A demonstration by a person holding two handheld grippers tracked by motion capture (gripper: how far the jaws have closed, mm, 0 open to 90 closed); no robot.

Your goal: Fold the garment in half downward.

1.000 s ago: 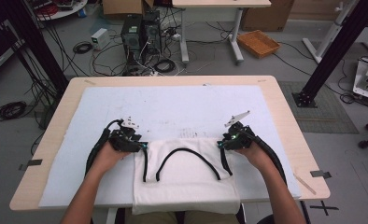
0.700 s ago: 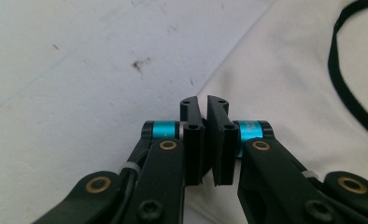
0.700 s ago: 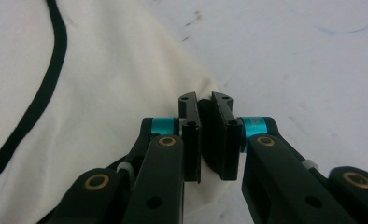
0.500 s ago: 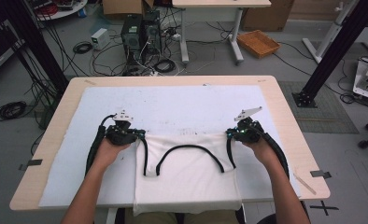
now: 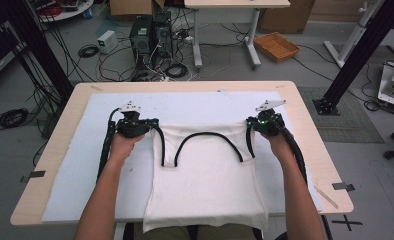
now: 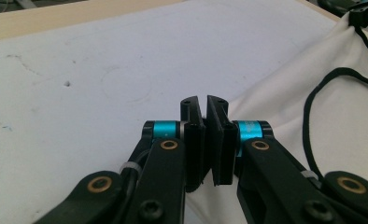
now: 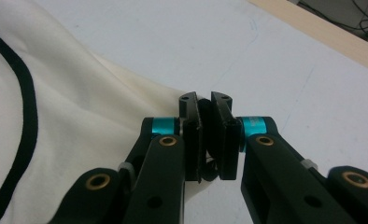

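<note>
— Both grippers are carrying the white tank top [image 5: 205, 175] farther up the worktop [image 5: 305, 130] than a second ago, jaws having just closed on its shoulder straps.

— Left gripper [image 5: 146, 125] and right gripper [image 5: 252, 123] are pinching fabric that is stretching between them. Thin straps are risking slipping out if either hand is pulling unevenly.

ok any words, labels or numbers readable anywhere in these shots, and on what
None can be read.
White top: black trim, no print.
Grippers: no lettering on the black fingers or blue rings.
White mat: faint marks, no words.
Floor boxes: too small to tell.
</note>
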